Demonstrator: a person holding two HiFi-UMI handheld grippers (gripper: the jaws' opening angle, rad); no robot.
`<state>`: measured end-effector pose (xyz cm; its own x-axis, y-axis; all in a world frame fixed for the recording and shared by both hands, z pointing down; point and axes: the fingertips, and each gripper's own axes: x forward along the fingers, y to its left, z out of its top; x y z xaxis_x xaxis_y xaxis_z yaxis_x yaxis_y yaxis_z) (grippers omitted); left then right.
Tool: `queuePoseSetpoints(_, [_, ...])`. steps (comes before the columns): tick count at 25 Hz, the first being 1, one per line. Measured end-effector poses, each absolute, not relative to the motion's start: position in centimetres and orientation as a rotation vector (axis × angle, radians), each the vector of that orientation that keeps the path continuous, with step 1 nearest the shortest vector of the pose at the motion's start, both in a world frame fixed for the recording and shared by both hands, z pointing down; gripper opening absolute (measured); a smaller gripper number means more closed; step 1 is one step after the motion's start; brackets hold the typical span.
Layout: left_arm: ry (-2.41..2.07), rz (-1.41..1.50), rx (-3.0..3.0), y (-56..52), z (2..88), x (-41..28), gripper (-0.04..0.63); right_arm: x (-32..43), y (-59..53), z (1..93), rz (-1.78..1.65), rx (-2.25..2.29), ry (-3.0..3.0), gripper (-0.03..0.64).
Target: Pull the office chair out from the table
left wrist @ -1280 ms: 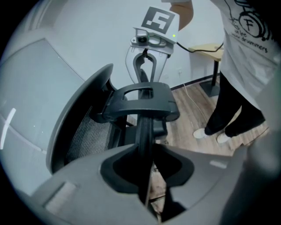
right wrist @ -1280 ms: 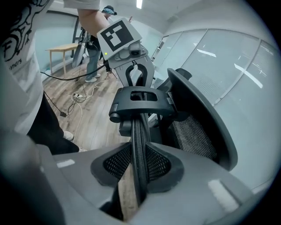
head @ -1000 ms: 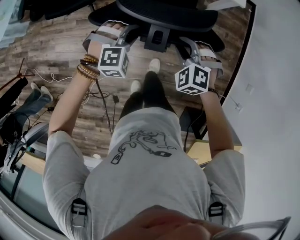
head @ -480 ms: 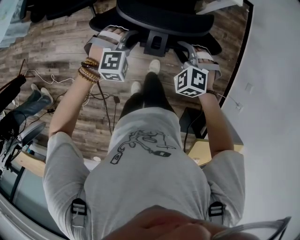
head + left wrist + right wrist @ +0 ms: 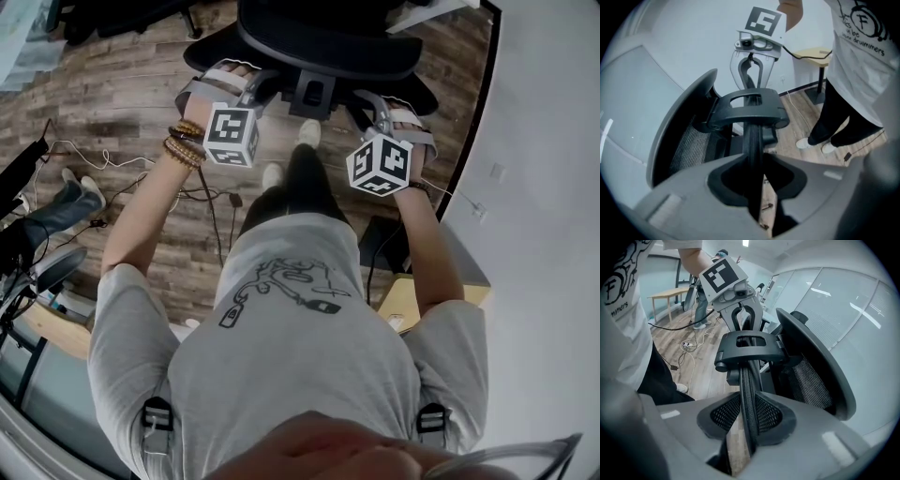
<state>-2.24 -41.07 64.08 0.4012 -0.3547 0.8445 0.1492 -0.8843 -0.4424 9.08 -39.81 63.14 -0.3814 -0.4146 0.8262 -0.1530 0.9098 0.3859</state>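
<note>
The floor (image 5: pixel 103 94) is brown wood. Black and white cables (image 5: pixel 200 194) lie on it in a messy bunch. At the left, another person's legs in blue jeans (image 5: pixel 56 208) show, with light shoes on the feet. A white wall (image 5: pixel 553 187) runs down the right side. Big glass panes (image 5: pixel 834 291) stand further back, and ceiling lights shine in them.
</note>
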Motion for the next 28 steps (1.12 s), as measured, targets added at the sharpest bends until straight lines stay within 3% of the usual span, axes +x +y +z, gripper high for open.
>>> queuePoseSetpoints(28, [0.237,-1.511,-2.243,-29.3,63.6,-4.1,0.1,7.3,-28.1,62.5,-0.298,0.444,-1.938,0.106])
